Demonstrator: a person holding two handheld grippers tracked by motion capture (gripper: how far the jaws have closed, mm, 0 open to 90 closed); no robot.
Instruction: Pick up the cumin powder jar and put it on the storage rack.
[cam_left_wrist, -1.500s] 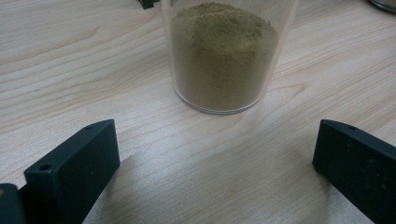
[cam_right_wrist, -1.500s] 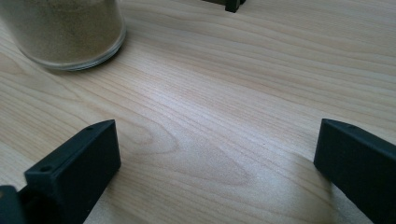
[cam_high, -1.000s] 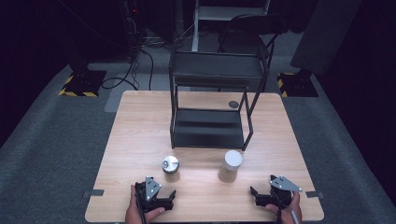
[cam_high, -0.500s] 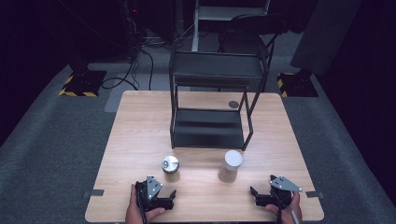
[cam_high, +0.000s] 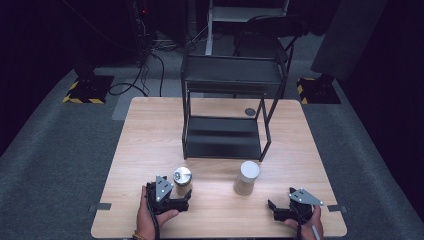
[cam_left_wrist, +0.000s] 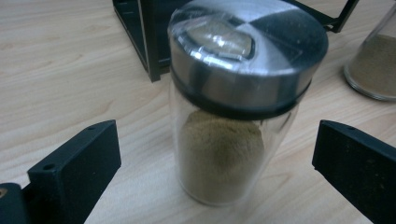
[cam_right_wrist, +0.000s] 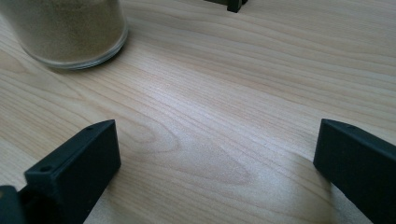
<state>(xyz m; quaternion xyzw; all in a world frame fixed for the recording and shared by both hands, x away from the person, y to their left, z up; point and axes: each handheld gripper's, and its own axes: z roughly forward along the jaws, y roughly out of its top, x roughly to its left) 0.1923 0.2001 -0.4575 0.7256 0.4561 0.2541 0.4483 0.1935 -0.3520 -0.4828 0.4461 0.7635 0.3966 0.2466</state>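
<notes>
Jaws wide on my left gripper (cam_left_wrist: 212, 186), flanking the steel-lidded spice jar (cam_left_wrist: 233, 107), untouched; right gripper (cam_right_wrist: 215, 182) wide, empty, over table (cam_right_wrist: 224, 93).

My left tool (cam_left_wrist: 215, 182) has matt black plastic jaws, as does my right tool (cam_right_wrist: 217, 172). The jar (cam_left_wrist: 233, 107) between the left jaws is clear glossy glass with a brushed metal lid and fine tan powder inside. The bench (cam_right_wrist: 224, 93) is pale wood grain with a smooth satin finish. The rack (cam_high: 225, 107) looks like matt black metal.
</notes>
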